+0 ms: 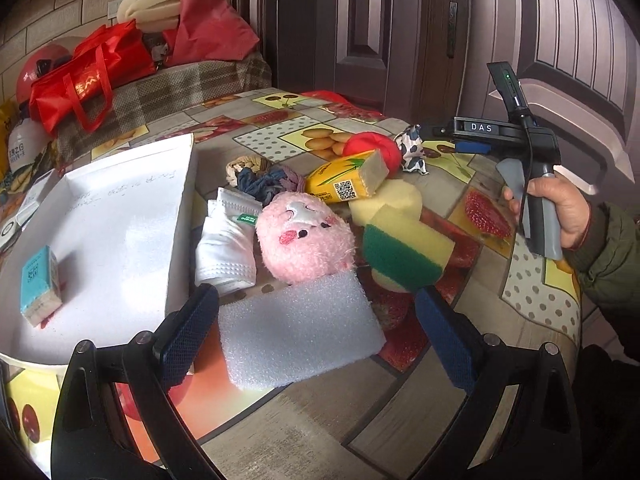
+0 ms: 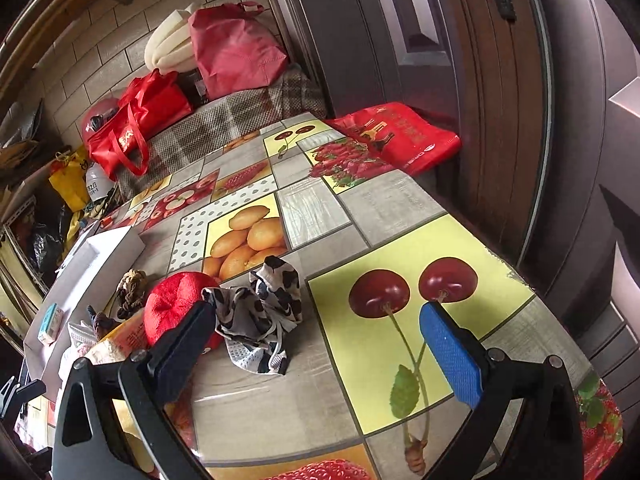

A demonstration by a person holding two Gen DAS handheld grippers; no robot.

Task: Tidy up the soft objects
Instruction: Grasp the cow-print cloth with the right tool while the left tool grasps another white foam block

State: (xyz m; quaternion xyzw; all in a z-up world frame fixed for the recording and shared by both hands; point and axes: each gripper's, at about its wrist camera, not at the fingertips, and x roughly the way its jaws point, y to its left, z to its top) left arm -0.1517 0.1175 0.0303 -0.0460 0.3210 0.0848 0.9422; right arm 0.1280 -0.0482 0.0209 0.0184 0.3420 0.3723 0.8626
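In the left wrist view, the left gripper [image 1: 316, 328] has its two fingers wide apart, with nothing between the pads. A white foam block [image 1: 298, 334] lies flat on the table between the two fingers, slightly in front of them; whether the pads touch it I cannot tell. Just behind the block is a pink plush toy [image 1: 306, 236], and a green-and-yellow sponge [image 1: 406, 246] leans beside it on the right. A folded white cloth [image 1: 228, 250] lies to the left of the toy, against the wall of a white box [image 1: 182, 216]. Inside the box there is a small teal tissue pack [image 1: 40, 286]. Farther back are a yellow carton [image 1: 346, 180] and a red soft ball [image 1: 374, 150]. On the right, a hand [image 1: 560, 210] holds the other gripper by its handle.

In the right wrist view, the right gripper [image 2: 316, 344] is also open and holds nothing. A black-and-white patterned cloth [image 2: 260, 312] lies crumpled on the table between the fingers and a little ahead, nearer to the left finger. The red soft ball is just beside it, partly hidden by that finger.

The table [image 2: 360, 208] carries a glossy cover with fruit pictures. Behind it are red bags [image 2: 136, 132], a tiled wall and a dark door.
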